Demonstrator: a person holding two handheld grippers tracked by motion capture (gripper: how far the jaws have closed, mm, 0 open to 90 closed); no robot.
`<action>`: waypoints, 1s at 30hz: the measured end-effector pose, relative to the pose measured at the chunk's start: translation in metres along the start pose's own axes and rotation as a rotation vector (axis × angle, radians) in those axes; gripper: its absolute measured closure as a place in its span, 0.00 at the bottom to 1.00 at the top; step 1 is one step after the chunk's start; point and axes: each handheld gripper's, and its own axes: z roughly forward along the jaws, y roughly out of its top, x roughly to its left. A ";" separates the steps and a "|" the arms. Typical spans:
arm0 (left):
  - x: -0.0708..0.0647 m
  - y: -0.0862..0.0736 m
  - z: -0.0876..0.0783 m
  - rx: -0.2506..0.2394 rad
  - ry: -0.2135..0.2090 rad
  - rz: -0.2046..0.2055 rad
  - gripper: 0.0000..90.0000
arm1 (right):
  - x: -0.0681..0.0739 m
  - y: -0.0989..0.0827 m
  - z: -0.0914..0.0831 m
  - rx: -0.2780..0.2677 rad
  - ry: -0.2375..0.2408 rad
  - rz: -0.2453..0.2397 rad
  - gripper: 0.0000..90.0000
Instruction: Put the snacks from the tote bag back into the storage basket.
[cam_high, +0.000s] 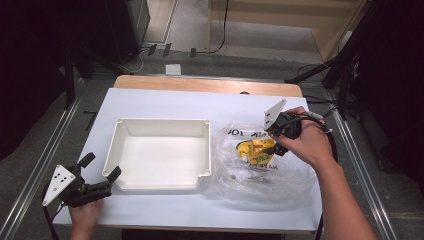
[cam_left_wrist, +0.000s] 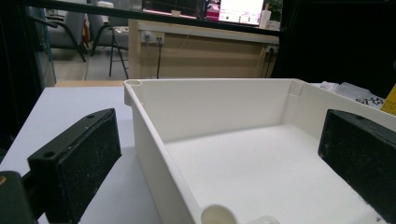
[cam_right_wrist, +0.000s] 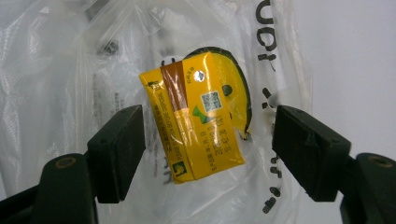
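Our right gripper (cam_right_wrist: 208, 140) hangs released over the bagged yellow packet (cam_right_wrist: 198, 116); left gripper (cam_high: 100, 182) released; tray (cam_high: 162, 185) unfilled.

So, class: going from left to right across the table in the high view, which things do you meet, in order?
Left gripper → white tray → clear plastic bag, with the yellow packet on it → right gripper, above the bag.
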 end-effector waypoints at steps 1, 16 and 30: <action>0.000 0.000 0.000 -0.001 -0.001 0.000 0.00 | 0.000 0.002 0.001 0.014 0.004 -0.004 0.31; -0.001 0.000 0.000 0.001 -0.002 0.006 0.00 | -0.007 0.014 0.023 0.141 0.076 -0.024 0.36; -0.001 0.000 0.000 -0.001 -0.001 0.002 0.00 | -0.004 0.019 0.043 0.250 0.108 -0.086 0.51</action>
